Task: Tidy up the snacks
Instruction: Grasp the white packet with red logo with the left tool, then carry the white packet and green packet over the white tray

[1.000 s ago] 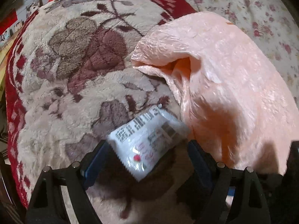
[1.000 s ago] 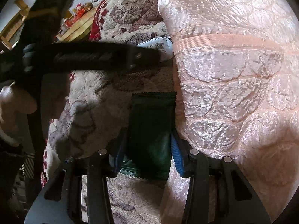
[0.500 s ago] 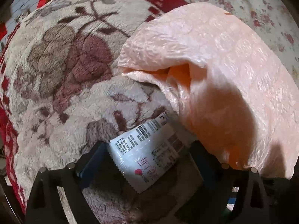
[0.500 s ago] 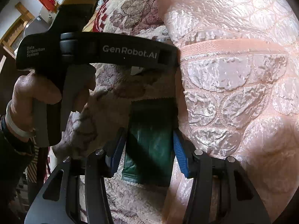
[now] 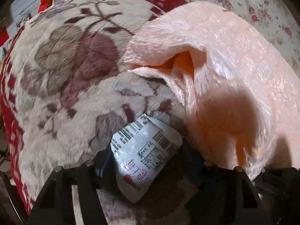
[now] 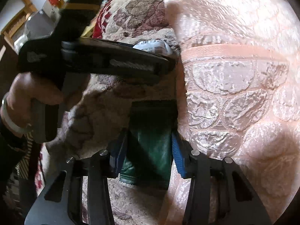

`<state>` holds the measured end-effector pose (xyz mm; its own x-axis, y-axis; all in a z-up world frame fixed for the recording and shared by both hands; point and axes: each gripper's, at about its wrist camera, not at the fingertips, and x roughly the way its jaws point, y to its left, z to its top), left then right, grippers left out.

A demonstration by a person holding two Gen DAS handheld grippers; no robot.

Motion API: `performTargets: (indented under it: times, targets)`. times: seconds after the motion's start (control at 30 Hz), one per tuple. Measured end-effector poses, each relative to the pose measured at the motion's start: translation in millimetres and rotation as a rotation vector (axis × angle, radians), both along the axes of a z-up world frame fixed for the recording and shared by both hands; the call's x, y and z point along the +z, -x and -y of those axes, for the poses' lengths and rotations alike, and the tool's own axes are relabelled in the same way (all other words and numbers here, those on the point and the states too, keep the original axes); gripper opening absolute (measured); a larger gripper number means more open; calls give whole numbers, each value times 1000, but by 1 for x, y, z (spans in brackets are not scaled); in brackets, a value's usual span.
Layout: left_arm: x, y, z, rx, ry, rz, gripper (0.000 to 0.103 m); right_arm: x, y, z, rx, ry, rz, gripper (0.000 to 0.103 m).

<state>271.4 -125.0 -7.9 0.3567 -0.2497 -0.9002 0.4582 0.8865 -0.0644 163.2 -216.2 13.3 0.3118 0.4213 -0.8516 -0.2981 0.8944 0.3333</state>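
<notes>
i've got one snack in each tool so both go over in one trip: my left gripper (image 5: 145,161) is clamped on the white packet (image 5: 143,155), pinched across its width w/ barcode side up, far end sticking out past the tips; my right gripper (image 6: 148,150) is clenched on the green packet (image 6: 150,140), held lengthwise btwn the blue pads (image 6: 178,155). both hang low over the flowered fleece blanket (image 5: 61,71), w/ the peach quilted cover (image 5: 234,75) just to the right of each tool, prob. where they're headed, can't tell for sure. left hand (image 6: 31,101) grips its handle ahead-left of my right tool, tool level, pointing across toward the peach cover
</notes>
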Motion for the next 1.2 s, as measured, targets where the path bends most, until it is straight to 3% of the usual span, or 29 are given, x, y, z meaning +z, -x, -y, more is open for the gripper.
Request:
performTargets:
  times: [0.27, 0.5, 0.8, 1.2]
  targets:
    - [21, 42, -39, 73, 35, 34, 67, 9, 7, -1, 18, 10, 5, 40]
    - [51, 85, -85, 214, 93, 49, 67, 26, 31, 7, 10, -11, 9, 40]
    - [57, 147, -125, 358, 138, 44, 67, 41, 51, -10, 41, -25, 15, 40]
    - [83, 218, -166, 486, 100, 127, 67, 66, 73, -66, 127, -37, 41, 40]
